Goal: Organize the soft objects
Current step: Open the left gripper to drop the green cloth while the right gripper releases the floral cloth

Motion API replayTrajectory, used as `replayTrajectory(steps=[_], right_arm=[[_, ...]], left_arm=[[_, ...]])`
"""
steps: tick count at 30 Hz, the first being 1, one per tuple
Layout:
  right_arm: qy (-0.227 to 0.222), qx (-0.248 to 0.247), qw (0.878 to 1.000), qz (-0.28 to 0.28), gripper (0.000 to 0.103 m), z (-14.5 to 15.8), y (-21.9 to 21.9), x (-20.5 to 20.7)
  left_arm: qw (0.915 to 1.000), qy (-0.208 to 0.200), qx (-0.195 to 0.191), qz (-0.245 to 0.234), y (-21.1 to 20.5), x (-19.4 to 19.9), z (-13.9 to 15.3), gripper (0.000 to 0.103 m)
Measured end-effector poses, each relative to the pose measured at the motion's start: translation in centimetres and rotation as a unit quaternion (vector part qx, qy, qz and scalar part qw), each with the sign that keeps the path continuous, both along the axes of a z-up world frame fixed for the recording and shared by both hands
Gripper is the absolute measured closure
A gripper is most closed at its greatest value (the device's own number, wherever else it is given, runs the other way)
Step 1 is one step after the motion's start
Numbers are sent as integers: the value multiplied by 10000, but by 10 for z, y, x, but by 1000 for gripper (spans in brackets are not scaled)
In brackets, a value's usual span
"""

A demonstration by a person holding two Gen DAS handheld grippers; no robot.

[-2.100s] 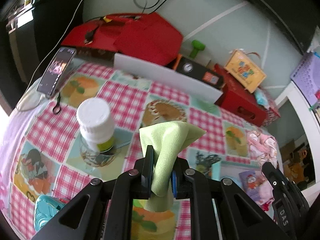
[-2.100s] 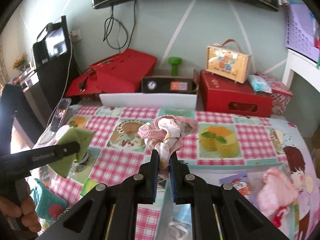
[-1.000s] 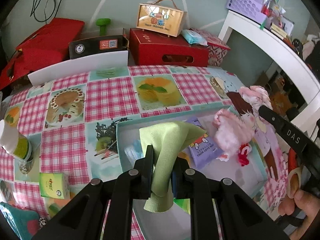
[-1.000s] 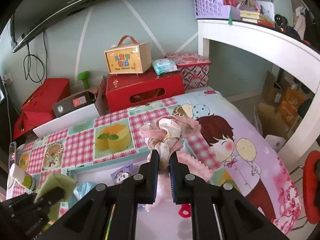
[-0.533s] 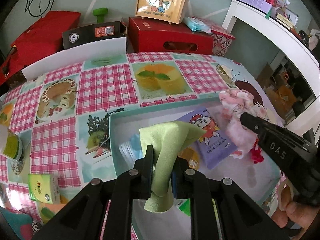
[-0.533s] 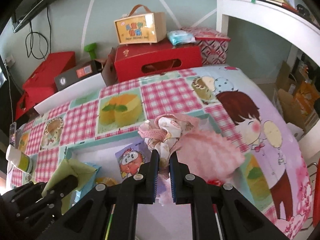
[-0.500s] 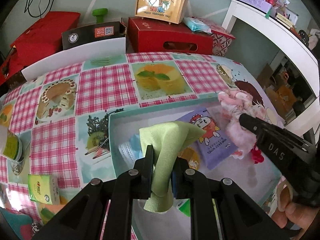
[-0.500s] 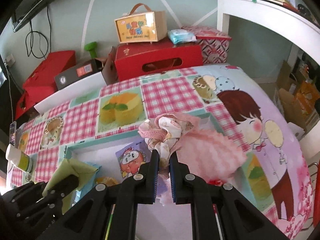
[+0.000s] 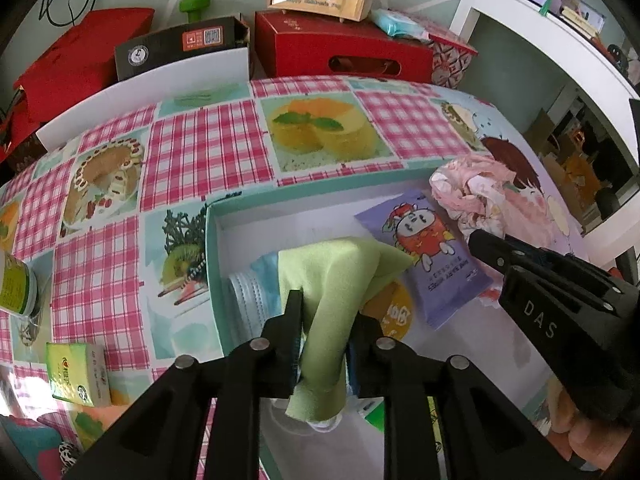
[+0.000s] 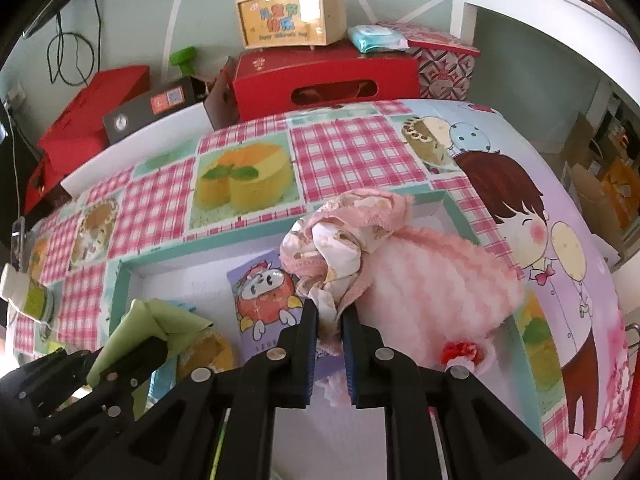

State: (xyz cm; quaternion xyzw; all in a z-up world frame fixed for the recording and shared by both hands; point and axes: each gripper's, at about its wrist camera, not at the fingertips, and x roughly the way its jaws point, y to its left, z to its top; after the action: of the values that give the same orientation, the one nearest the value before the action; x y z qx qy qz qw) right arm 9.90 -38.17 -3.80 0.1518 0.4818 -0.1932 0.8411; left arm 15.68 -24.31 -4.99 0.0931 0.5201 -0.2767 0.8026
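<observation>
A teal-rimmed white box (image 9: 208,248) lies open on the checked tablecloth. My left gripper (image 9: 326,300) hangs over the box's left part with a folded green cloth (image 9: 332,272) between its fingers; its jaws are opening, and the pads still touch the cloth. My right gripper (image 10: 330,312) is shut on a bunched pink floral cloth (image 10: 344,232) over the box's right part. That cloth rests against a fluffy pink soft toy (image 10: 440,280) in the box. From the left wrist view the right gripper (image 9: 476,236) comes in from the right.
A purple cartoon packet (image 9: 428,248), a pack of blue masks (image 9: 248,292) and an orange packet lie in the box. A bottle (image 9: 12,284) and a small green carton (image 9: 76,372) stand left of it. Red boxes (image 9: 340,48) line the far edge; a white shelf (image 9: 540,40) is at the right.
Both grippers have sunk closer to the box with their cloths. The gap between the left fingers has widened slightly around the green cloth.
</observation>
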Motion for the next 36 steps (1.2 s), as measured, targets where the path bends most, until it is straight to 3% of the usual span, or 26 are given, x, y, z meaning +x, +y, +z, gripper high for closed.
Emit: replayTrajectory(steps=[4,7,11,14,16,18,23,26,30,32,36], right_arm=[[165,-167,9997,39,86,0,4,1],[217,-197,9995,82,84,1,5,1],[196,-252,9995,79,82,9,7,-1],[113,-312,9994,67,72,17,7,-3],[40,-376,9993,43,56,24,8,-5],[-56,-463,9989,-18,45,31,8,-7],[-155,-516,9985,-74,43,40,7,-10],[-100,-533,9985,-99,34,38,6,-8],[-9,-451,9990,-34,24,32,5,-6],[33,-454,9990,-3,20,29,6,-5],[71,-478,9988,34,18,27,8,-3]], left_arm=[[10000,6,24,-16,0,-2,1,59],[10000,-4,21,-64,0,-4,6,57],[10000,-57,-20,-49,3,-6,17,47],[9999,-131,-78,-51,8,-7,26,46],[9998,-134,-125,-22,11,-7,31,45],[9997,-133,-178,34,15,-5,36,45],[9987,-231,-250,369,32,3,45,37],[9970,-254,-239,689,43,12,44,28],[9939,-92,-273,1063,56,23,34,24],[9920,-10,-274,1235,62,27,27,15],[9892,-25,-269,1438,68,31,23,13]])
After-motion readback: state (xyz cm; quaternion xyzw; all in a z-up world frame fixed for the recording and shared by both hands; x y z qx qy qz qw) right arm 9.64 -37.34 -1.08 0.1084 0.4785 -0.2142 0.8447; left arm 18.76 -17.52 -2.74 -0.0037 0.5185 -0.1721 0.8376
